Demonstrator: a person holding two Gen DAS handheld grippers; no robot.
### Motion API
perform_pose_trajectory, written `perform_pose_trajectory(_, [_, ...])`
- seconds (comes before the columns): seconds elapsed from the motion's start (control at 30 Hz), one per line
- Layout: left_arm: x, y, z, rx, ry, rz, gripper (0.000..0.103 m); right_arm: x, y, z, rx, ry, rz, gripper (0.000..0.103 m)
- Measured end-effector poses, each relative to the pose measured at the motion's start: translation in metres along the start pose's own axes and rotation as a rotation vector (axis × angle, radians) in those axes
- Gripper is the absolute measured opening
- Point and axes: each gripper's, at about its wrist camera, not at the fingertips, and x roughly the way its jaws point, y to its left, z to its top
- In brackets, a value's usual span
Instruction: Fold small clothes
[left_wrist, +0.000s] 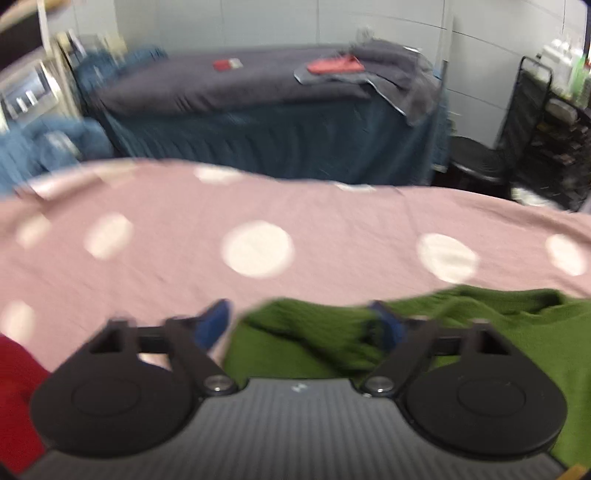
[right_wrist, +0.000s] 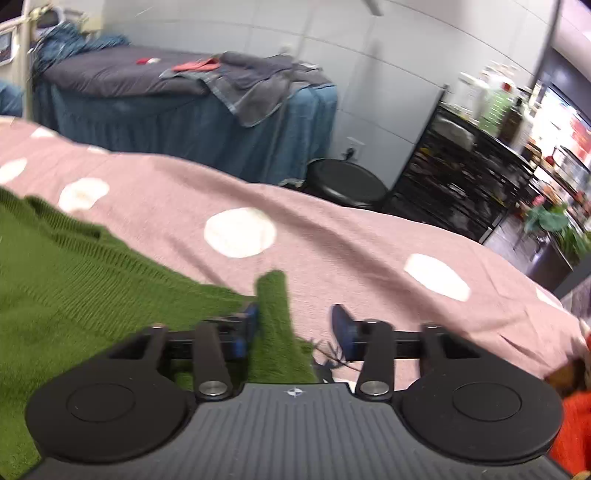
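A green knitted garment (left_wrist: 480, 332) lies on a pink sheet with white dots (left_wrist: 258, 221). In the left wrist view my left gripper (left_wrist: 301, 325) is open, its blue-padded fingers wide apart, with a bunched green sleeve or edge between them. In the right wrist view the garment (right_wrist: 74, 277) spreads to the left on the same sheet (right_wrist: 369, 240). My right gripper (right_wrist: 293, 328) is open, and a raised corner of the green knit (right_wrist: 273, 317) stands between its fingers, against the left pad (right_wrist: 249, 321).
A red cloth (left_wrist: 18, 387) lies at the lower left of the left view, an orange-red item (right_wrist: 572, 424) at the right view's lower right. Beyond the bed stand a blue-skirted bed with grey towels (right_wrist: 184, 110), a black stool (right_wrist: 347, 184) and a black rack (right_wrist: 461, 166).
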Motion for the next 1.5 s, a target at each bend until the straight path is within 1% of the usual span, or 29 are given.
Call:
perform_pose_trajectory(0.03, [-0.004,0.000,0.001,0.018,-0.029,0.028,0.102,-0.002,-0.003,-0.001,0.025,0.004,0.009,0.085])
perform_pose_trajectory(0.1, [-0.012,0.004,0.003,0.021,-0.065,0.042,0.102,-0.009,-0.008,-0.003,0.063,-0.005,0.029,0.084])
perform_pose_trajectory(0.2, [-0.018,0.015,0.005,-0.036,-0.047,0.021,0.102,-0.024,-0.008,-0.005,0.069,-0.054,0.047,0.084])
perform_pose_trajectory(0.27, [-0.025,0.021,0.003,-0.044,-0.057,0.017,0.102,-0.035,-0.007,-0.007,0.067,-0.082,0.062,0.085])
perform_pose_trajectory(0.37, [-0.041,0.026,-0.006,-0.019,-0.088,0.015,0.102,-0.051,-0.005,-0.009,0.078,-0.111,0.102,0.085])
perform_pose_trajectory(0.43, [-0.052,0.026,-0.013,0.019,-0.100,0.012,0.102,-0.063,-0.002,-0.011,0.078,-0.121,0.144,0.088])
perform_pose_trajectory(0.5, [-0.062,0.022,-0.020,0.053,-0.104,0.009,0.102,-0.074,0.003,-0.014,0.073,-0.135,0.178,0.094])
perform_pose_trajectory(0.6, [-0.081,0.020,-0.034,0.053,-0.132,-0.040,0.102,-0.092,0.012,-0.020,0.067,-0.153,0.219,0.095])
perform_pose_trajectory(0.67, [-0.089,0.020,-0.043,0.039,-0.126,-0.076,0.098,-0.104,0.016,-0.025,0.072,-0.162,0.249,0.097])
perform_pose_trajectory(0.7, [-0.092,0.019,-0.048,0.034,-0.112,-0.088,0.092,-0.110,0.019,-0.028,0.074,-0.167,0.268,0.098])
perform_pose_trajectory(0.73, [-0.094,0.018,-0.054,0.032,-0.097,-0.098,0.082,-0.114,0.022,-0.031,0.076,-0.168,0.289,0.098])
perform_pose_trajectory(0.8, [-0.098,0.017,-0.065,0.035,-0.073,-0.127,0.069,-0.120,0.028,-0.039,0.069,-0.160,0.320,0.098])
perform_pose_trajectory(0.83, [-0.098,0.015,-0.072,0.048,-0.061,-0.141,0.065,-0.123,0.032,-0.043,0.060,-0.160,0.331,0.098])
perform_pose_trajectory(0.87, [-0.099,0.012,-0.078,0.066,-0.050,-0.142,0.064,-0.125,0.036,-0.047,0.045,-0.163,0.341,0.098])
perform_pose_trajectory(0.93, [-0.101,0.003,-0.089,0.111,-0.041,-0.117,0.056,-0.125,0.044,-0.055,0.012,-0.157,0.351,0.098])
perform_pose_trajectory(0.97, [-0.103,0.000,-0.094,0.121,-0.043,-0.116,0.056,-0.126,0.047,-0.058,-0.004,-0.151,0.351,0.098])
perform_pose_trajectory(1.0, [-0.106,-0.002,-0.099,0.122,-0.047,-0.130,0.056,-0.127,0.050,-0.062,-0.013,-0.149,0.350,0.098])
perform_pose_trajectory(1.07, [-0.108,-0.005,-0.108,0.129,-0.041,-0.149,0.056,-0.128,0.054,-0.068,-0.027,-0.148,0.371,0.098])
perform_pose_trajectory(1.17, [-0.111,-0.013,-0.116,0.145,-0.040,-0.123,0.059,-0.131,0.059,-0.073,-0.021,-0.144,0.399,0.103])
perform_pose_trajectory(1.27, [-0.117,-0.021,-0.118,0.142,-0.055,-0.133,0.065,-0.134,0.066,-0.074,-0.007,-0.159,0.409,0.103])
perform_pose_trajectory(1.3, [-0.118,-0.023,-0.119,0.138,-0.065,-0.137,0.072,-0.136,0.070,-0.074,-0.005,-0.167,0.415,0.103])
perform_pose_trajectory(1.33, [-0.120,-0.025,-0.119,0.130,-0.078,-0.136,0.085,-0.137,0.075,-0.073,-0.008,-0.172,0.422,0.103])
perform_pose_trajectory(1.37, [-0.121,-0.027,-0.120,0.118,-0.093,-0.135,0.092,-0.137,0.080,-0.072,-0.014,-0.176,0.428,0.103])
perform_pose_trajectory(1.4, [-0.122,-0.028,-0.121,0.103,-0.109,-0.138,0.103,-0.137,0.085,-0.071,-0.017,-0.185,0.426,0.103])
perform_pose_trajectory(1.47, [-0.122,-0.028,-0.125,0.077,-0.142,-0.153,0.103,-0.136,0.094,-0.070,-0.018,-0.203,0.398,0.103])
perform_pose_trajectory(1.5, [-0.119,-0.028,-0.127,0.077,-0.144,-0.150,0.103,-0.134,0.099,-0.070,-0.026,-0.202,0.372,0.103])
